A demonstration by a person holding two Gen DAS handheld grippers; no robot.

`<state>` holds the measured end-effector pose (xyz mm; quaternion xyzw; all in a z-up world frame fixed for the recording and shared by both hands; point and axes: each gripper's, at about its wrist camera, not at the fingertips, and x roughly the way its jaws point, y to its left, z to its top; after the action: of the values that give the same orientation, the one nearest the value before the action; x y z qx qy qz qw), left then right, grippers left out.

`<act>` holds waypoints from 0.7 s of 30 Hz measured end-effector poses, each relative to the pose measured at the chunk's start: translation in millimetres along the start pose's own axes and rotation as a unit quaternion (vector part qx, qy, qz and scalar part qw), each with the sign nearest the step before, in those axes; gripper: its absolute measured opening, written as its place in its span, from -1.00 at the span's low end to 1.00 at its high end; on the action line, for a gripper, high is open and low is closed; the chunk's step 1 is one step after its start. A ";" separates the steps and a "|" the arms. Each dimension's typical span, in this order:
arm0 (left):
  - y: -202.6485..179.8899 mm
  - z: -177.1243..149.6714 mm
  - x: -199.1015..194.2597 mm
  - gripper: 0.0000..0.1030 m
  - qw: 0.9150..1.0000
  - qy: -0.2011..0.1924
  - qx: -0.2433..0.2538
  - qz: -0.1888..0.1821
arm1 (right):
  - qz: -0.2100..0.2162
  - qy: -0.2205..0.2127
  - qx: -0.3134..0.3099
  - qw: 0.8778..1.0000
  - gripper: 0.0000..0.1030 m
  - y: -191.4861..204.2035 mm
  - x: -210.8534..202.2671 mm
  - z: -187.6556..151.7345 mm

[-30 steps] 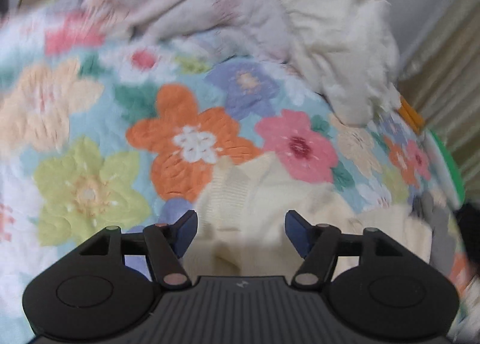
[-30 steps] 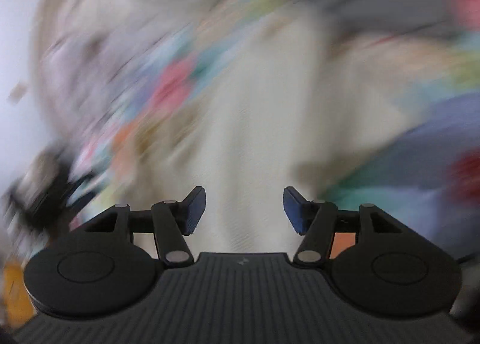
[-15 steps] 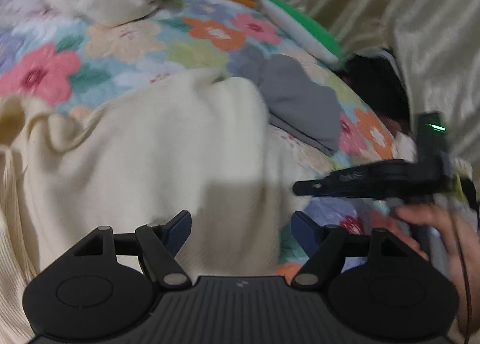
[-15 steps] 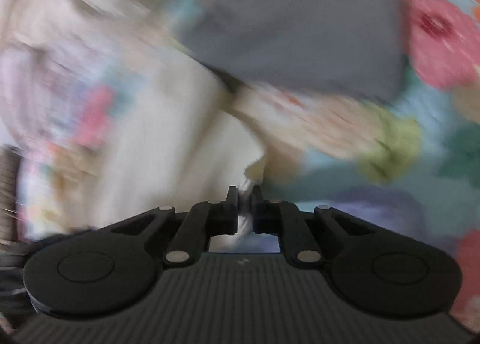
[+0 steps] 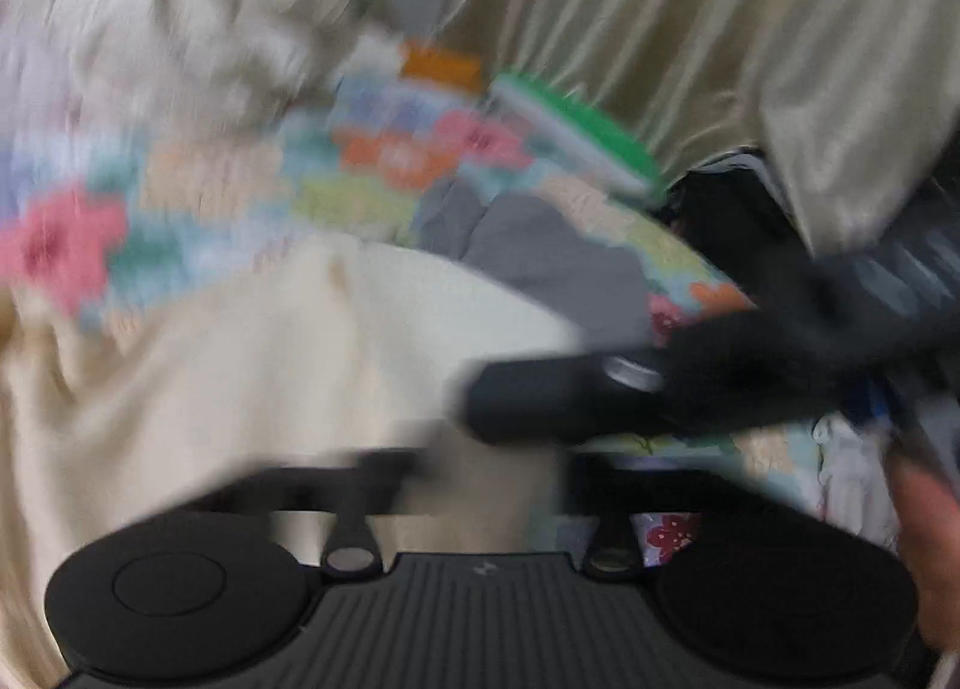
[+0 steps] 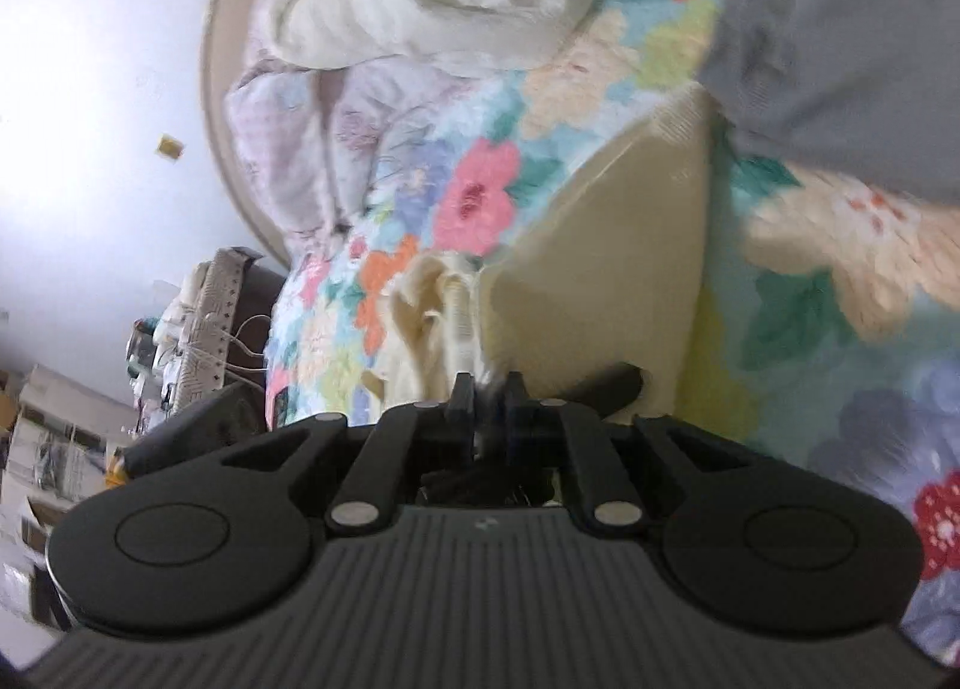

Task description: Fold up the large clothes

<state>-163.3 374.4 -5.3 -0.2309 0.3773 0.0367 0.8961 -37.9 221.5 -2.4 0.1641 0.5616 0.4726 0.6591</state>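
Pinching cream garment: right claw; left view blurred.

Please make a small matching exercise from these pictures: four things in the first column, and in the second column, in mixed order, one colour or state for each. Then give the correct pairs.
Things:
1. right gripper
2. left gripper
3. folded garment beside the sweater
4. sweater

Colour or state:
A. cream
B. jaws apart
C. grey
D. shut on cloth

Pairs: 1-D, 2-B, 3-C, 4-A
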 end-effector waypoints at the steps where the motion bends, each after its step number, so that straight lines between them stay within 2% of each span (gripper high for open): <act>1: 1.4 -1.8 0.2 -0.93 1.000 -0.004 0.003 0.008 | -0.001 -0.005 0.007 1.000 -0.40 -4.9 -2.0 5.0; 2: 2.6 -3.1 0.8 -0.93 1.000 -0.011 0.012 0.020 | -0.013 -0.010 0.006 1.000 -0.01 -6.2 -2.2 11.6; 4: 3.3 -4.6 -0.3 -0.93 0.999 -0.018 0.026 0.030 | -0.057 -0.022 -0.018 0.998 0.18 -2.4 0.2 27.0; 6: 2.8 -5.3 -2.0 -0.92 0.998 -0.023 0.040 0.035 | -0.107 -0.012 -0.069 0.992 0.51 12.6 17.2 45.2; 8: -0.1 -5.2 -3.8 -0.92 0.998 -0.027 0.048 0.038 | -0.146 -0.004 -0.065 0.987 0.56 16.8 45.5 67.2; 11: -2.0 -3.4 -6.9 -0.92 0.998 -0.032 0.047 0.032 | -0.202 0.052 -0.045 0.977 0.63 8.6 109.8 102.5; 12: -2.9 -3.9 -8.3 -0.92 0.998 -0.036 0.048 0.033 | -0.213 0.063 -0.042 0.974 0.56 7.2 120.4 107.7; 13: -3.6 -4.7 -9.2 -0.92 0.997 -0.039 0.049 0.033 | -0.231 0.073 -0.041 0.969 0.38 3.3 135.1 111.9; 14: -3.6 -5.7 -11.9 -0.92 0.997 -0.043 0.048 0.035 | -0.243 0.078 -0.033 0.966 -0.44 -0.9 146.2 114.7; 15: -3.7 -6.5 -17.9 -0.92 0.997 -0.048 0.045 0.039 | -0.242 0.079 -0.021 0.967 -0.87 -3.1 148.5 114.2; 17: -0.8 -6.1 -32.5 -0.92 0.996 -0.062 0.040 0.049 | -0.181 0.074 -0.003 0.981 -0.89 5.0 145.8 109.0; 19: 5.5 -4.6 -51.5 -0.92 0.995 -0.078 0.034 0.052 | -0.129 0.065 -0.034 0.989 -0.89 38.6 139.2 101.5; 21: 11.5 -4.2 -79.4 -0.92 0.991 -0.104 0.048 0.069 | -0.084 0.062 -0.069 0.992 -0.89 71.5 137.4 92.3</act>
<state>-225.4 391.3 42.8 -0.1559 0.2987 0.1045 0.9357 2.8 397.2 -0.3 0.0410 0.5793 0.4624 0.6700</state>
